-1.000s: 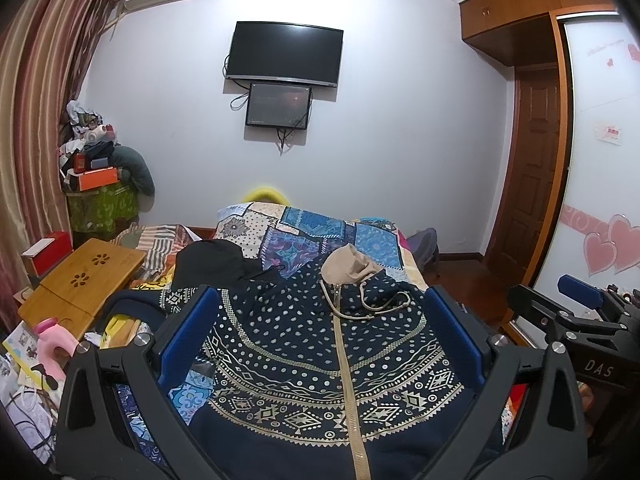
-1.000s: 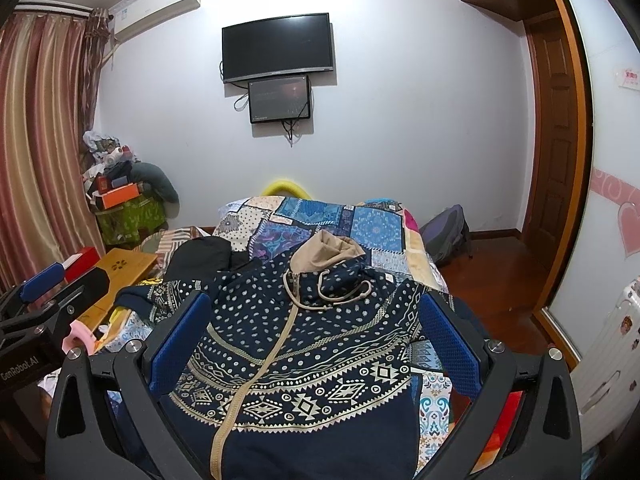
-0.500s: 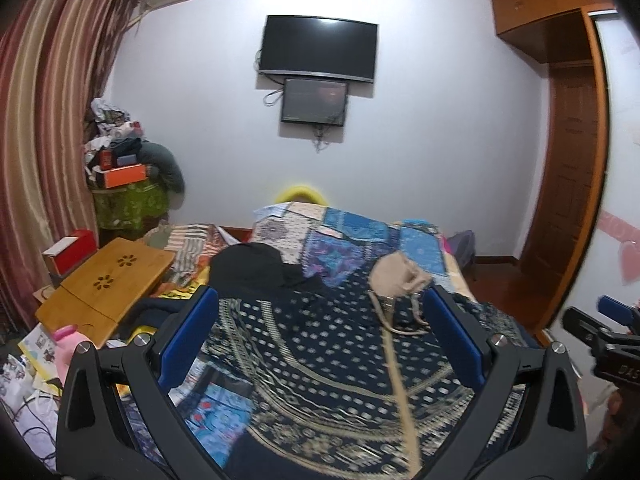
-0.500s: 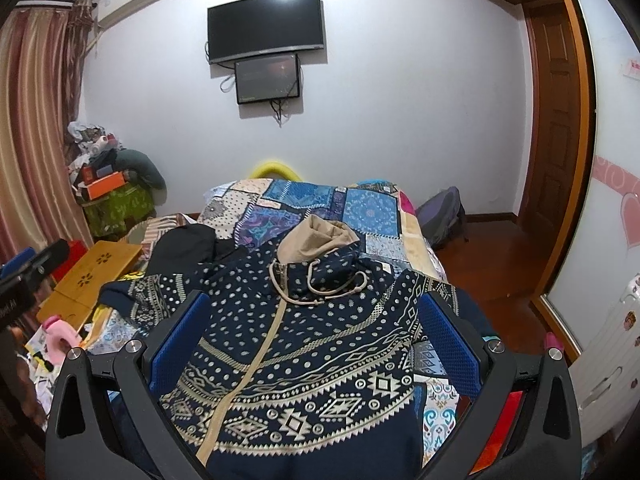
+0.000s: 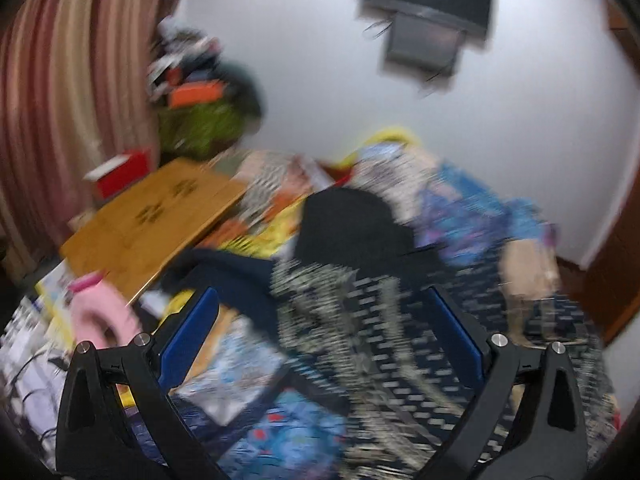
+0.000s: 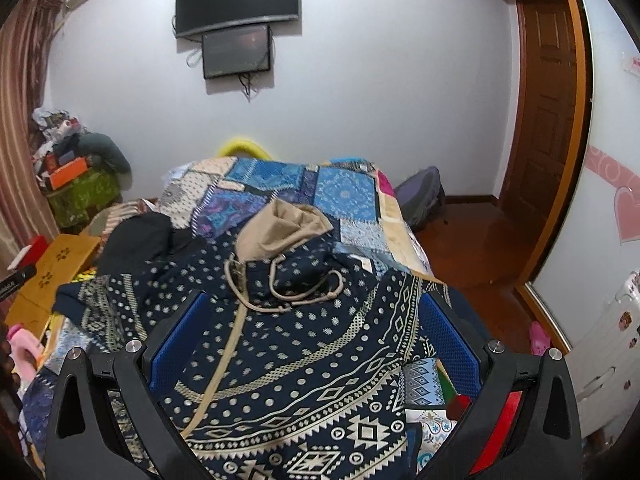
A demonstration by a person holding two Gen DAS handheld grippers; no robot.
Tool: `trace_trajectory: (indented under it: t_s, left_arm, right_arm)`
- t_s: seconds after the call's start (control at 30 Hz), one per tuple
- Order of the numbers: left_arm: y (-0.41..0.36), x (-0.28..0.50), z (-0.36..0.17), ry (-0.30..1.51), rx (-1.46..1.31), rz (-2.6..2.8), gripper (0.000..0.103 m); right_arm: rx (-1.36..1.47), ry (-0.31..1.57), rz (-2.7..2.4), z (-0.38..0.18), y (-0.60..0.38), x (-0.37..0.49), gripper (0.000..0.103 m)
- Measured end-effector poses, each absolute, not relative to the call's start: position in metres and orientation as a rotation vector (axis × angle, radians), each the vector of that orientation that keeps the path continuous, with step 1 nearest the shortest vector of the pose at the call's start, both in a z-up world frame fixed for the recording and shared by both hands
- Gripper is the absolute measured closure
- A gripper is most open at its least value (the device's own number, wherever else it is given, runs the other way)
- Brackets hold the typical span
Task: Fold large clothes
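A navy hooded garment (image 6: 304, 352) with a cream pattern, tan hood lining (image 6: 280, 228) and tan drawstrings lies spread on the patchwork bed (image 6: 344, 192). My right gripper (image 6: 316, 320) is open and empty, its blue pads wide apart above the garment's chest. In the blurred left wrist view the garment (image 5: 380, 320) lies ahead and to the right. My left gripper (image 5: 320, 320) is open and empty above the garment's left sleeve (image 5: 228, 276).
A black cloth (image 6: 136, 240) lies on the bed's left side. A wooden lap table (image 5: 148, 220) and a pink bottle (image 5: 100, 316) stand left of the bed. A backpack (image 6: 420, 196) sits on the wooden floor to the right, near the door.
My left gripper has swung fast to the left and tilted, so its view is blurred and now faces the lap table side. My right gripper has moved slightly closer over the garment.
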State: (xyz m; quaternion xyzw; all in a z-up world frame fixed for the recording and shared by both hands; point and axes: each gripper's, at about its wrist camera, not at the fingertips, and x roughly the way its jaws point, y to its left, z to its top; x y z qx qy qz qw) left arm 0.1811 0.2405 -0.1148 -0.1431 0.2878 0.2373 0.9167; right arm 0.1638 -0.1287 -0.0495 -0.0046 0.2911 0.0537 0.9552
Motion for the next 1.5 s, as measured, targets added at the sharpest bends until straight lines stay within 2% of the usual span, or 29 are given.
trace_trajectory:
  t_s: [0.17, 0.27, 0.33, 0.4, 0.6, 0.9, 1.0, 1.07, 1.17, 1.5]
  left_arm:
    - [0.290, 0.201, -0.173, 0.729, -0.399, 0.524, 0.000]
    - [0.318, 0.206, -0.210, 0.804, -0.585, 0.484, 0.001]
    - [0.332, 0.207, -0.231, 0.836, -0.717, 0.457, 0.004]
    - [0.347, 0.209, -0.250, 0.864, -0.813, 0.433, 0.012]
    - [0.356, 0.221, -0.266, 0.866, -0.884, 0.383, 0.015]
    - [0.392, 0.241, -0.280, 0.836, -0.949, 0.459, 0.043]
    - [0.394, 0.238, -0.277, 0.834, -0.959, 0.500, 0.060]
    - [0.389, 0.238, -0.269, 0.826, -0.921, 0.509, 0.083]
    - [0.378, 0.240, -0.251, 0.817, -0.828, 0.531, 0.100]
    - [0.318, 0.250, -0.148, 0.669, -0.624, 0.396, 0.101]
  right_arm:
    - [-0.011, 0.671, 0.094, -0.070, -0.127, 0.184, 0.000]
    - [-0.023, 0.708, 0.087, -0.081, -0.124, 0.195, 0.000]
    - [-0.035, 0.731, 0.079, -0.087, -0.123, 0.200, 0.000]
    - [-0.042, 0.749, 0.075, -0.092, -0.121, 0.205, 0.000]
    - [-0.063, 0.794, 0.064, -0.105, -0.114, 0.217, 0.000]
    - [-0.084, 0.816, 0.058, -0.112, -0.112, 0.222, 0.000]
    - [-0.085, 0.817, 0.057, -0.112, -0.111, 0.222, 0.000]
    - [-0.083, 0.814, 0.057, -0.111, -0.111, 0.221, 0.000]
    - [-0.081, 0.810, 0.060, -0.108, -0.112, 0.218, 0.000]
    - [-0.077, 0.762, 0.057, -0.094, -0.121, 0.205, 0.000]
